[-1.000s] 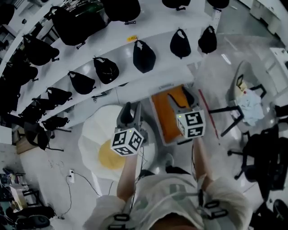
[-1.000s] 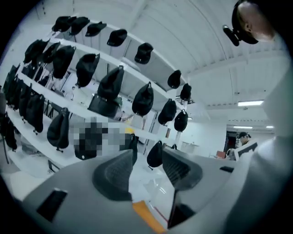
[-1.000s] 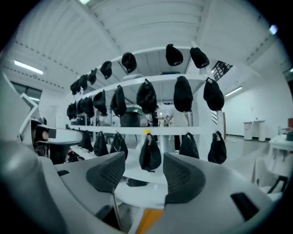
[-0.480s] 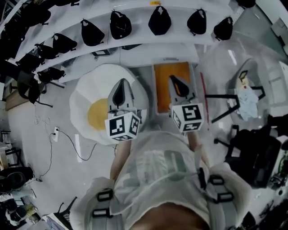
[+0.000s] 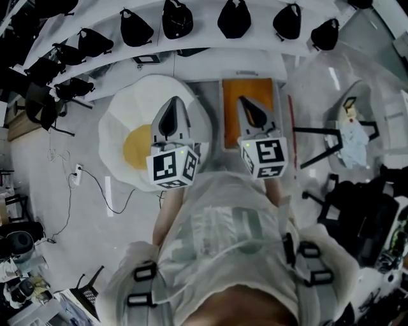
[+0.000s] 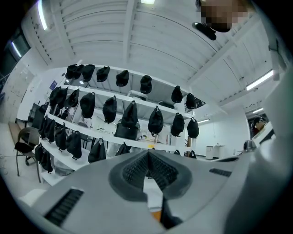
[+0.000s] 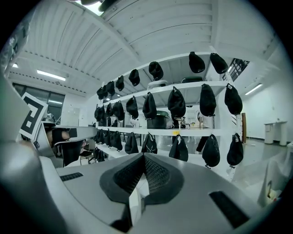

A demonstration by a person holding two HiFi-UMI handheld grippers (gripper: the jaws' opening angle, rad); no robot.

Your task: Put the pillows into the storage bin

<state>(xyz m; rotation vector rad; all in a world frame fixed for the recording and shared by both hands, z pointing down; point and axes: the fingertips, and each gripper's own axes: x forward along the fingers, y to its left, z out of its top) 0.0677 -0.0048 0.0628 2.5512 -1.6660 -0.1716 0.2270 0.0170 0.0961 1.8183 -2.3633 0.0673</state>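
A round fried-egg pillow (image 5: 124, 149), white with a yellow middle, lies on the floor at the left. To its right stands a clear storage bin (image 5: 222, 121) with an orange cushion (image 5: 245, 92) inside. My left gripper (image 5: 171, 105) hovers over the pillow's right part, shut and empty. Above the bin's near end my right gripper (image 5: 243, 100) is also shut with nothing in it. In the left gripper view the left gripper (image 6: 149, 153) points level at the shelves, pads together. The right gripper (image 7: 144, 156) shows the same in the right gripper view.
White shelves (image 5: 210, 48) hung with black bags (image 5: 233, 18) run along the far side, just behind the pillow and bin. A folding chair with a white cloth (image 5: 352, 130) and a black office chair (image 5: 360, 210) stand to the right. A cable (image 5: 95, 191) trails on the floor to the left.
Both grippers' jaws have come together with nothing in them. The head view swung so that the shelves now run straight across the top, and the pillow and bin sit squarely ahead.
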